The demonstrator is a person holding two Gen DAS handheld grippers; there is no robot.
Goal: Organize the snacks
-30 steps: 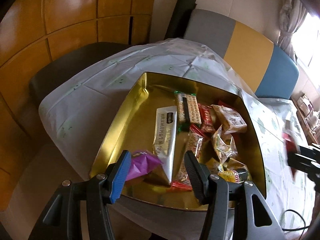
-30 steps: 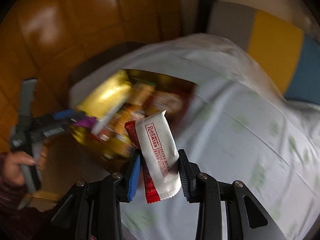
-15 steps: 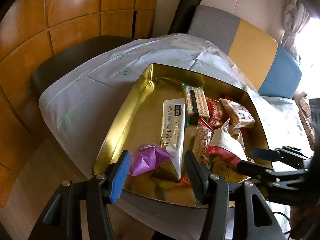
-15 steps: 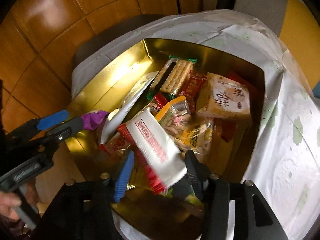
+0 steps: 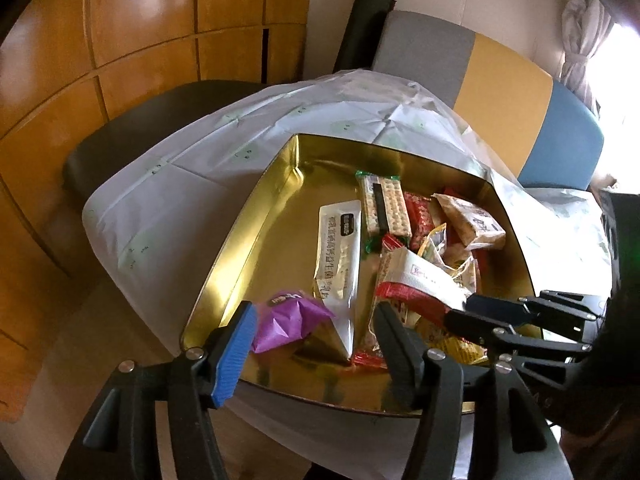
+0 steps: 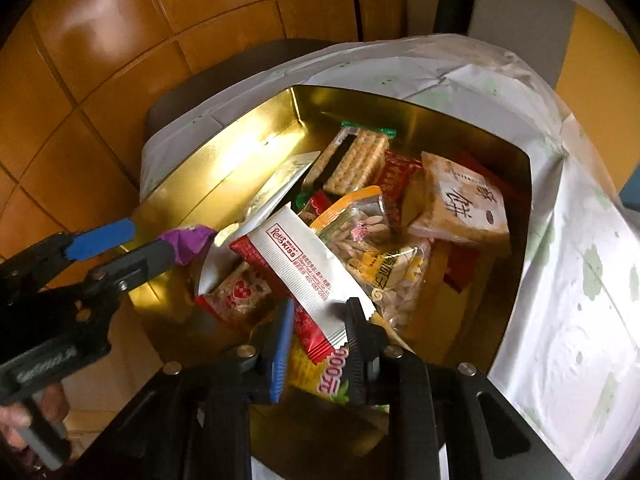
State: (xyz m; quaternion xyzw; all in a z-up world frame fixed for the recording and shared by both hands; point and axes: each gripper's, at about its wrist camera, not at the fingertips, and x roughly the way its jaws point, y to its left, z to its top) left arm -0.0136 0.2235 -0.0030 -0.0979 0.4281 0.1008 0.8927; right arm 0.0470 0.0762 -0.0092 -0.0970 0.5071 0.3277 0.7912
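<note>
Wooden wall panels [image 5: 140, 32], colour-blocked chair [image 5: 500, 100]

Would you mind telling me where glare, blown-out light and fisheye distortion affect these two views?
Left wrist view: the window at upper right is blown out white, the wood panelling bows in curves, and the gold tin shines along its left wall. Right wrist view: a bright glare patch sits on that same tin wall, the corners go dark, and the snacks stay sharp.
</note>
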